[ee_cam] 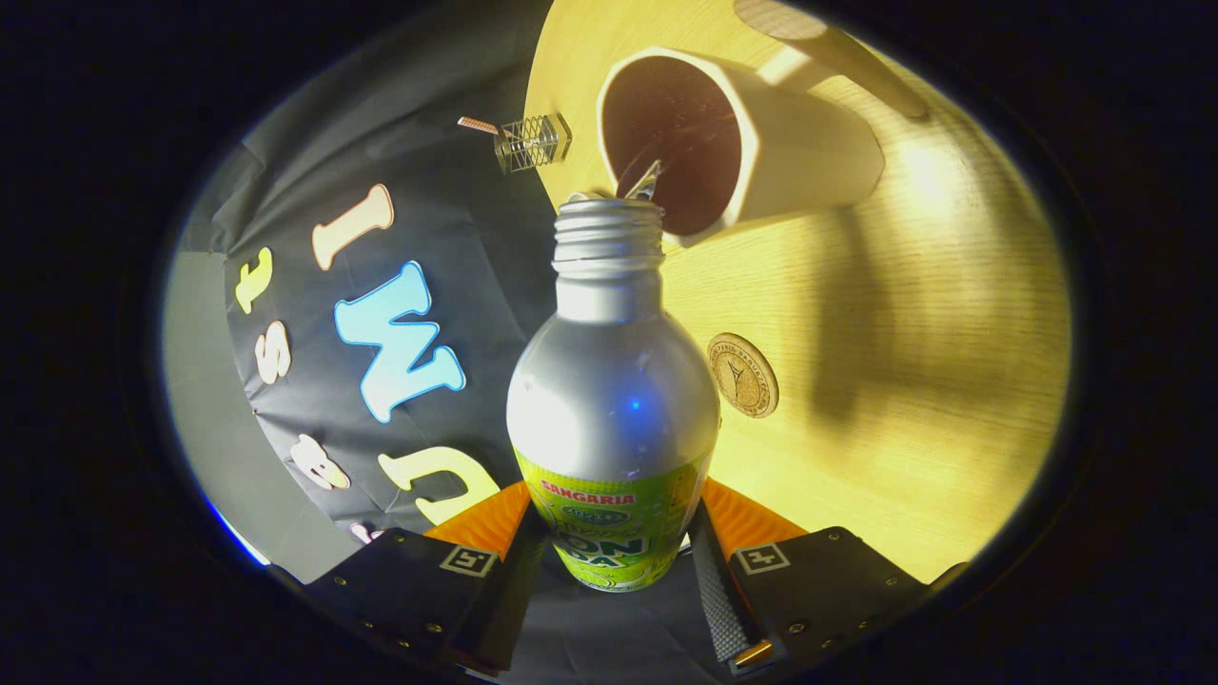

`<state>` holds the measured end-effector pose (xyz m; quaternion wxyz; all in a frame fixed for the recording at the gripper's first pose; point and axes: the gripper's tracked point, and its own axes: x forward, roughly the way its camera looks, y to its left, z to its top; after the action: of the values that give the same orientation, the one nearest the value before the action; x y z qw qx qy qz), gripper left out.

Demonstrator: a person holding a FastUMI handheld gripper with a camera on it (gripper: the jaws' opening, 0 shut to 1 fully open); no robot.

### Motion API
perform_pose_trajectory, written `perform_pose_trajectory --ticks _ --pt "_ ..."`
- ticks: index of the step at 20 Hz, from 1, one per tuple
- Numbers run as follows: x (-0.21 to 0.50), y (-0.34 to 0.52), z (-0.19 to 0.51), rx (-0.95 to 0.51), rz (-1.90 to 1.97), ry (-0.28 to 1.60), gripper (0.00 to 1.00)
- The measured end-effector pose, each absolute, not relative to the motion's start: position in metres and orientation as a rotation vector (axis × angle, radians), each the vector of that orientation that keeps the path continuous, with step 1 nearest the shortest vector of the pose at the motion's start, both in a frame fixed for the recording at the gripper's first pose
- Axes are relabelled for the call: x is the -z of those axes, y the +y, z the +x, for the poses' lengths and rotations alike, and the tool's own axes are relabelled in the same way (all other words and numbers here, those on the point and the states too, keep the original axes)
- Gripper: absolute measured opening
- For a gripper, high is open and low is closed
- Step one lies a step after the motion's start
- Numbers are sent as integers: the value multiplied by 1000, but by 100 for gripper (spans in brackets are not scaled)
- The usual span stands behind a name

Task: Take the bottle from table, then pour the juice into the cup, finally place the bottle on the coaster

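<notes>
My gripper (614, 533) is shut on a silver bottle (609, 400) with a green label, both fingers pressing its lower body. The view is rolled over, so the bottle is tipped toward the white cup (752, 152) just beyond its open threaded neck. A thin stream of liquid (639, 179) leaves the mouth and falls into the cup's dark inside. A round cork coaster (742, 374) lies on the wooden table (933, 362), close beside the bottle's shoulder and nearer to me than the cup.
A small clear ribbed holder with a stick in it (531, 143) stands at the table's edge, on the far side of the cup. A pale cylinder (837, 52) rests on the table beyond the cup.
</notes>
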<state>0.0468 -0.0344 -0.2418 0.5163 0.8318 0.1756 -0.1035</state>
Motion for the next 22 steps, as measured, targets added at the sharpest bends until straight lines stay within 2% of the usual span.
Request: perform_pose_trajectory --ticks 22 --pt "221 -57 57 291 2182 387 75"
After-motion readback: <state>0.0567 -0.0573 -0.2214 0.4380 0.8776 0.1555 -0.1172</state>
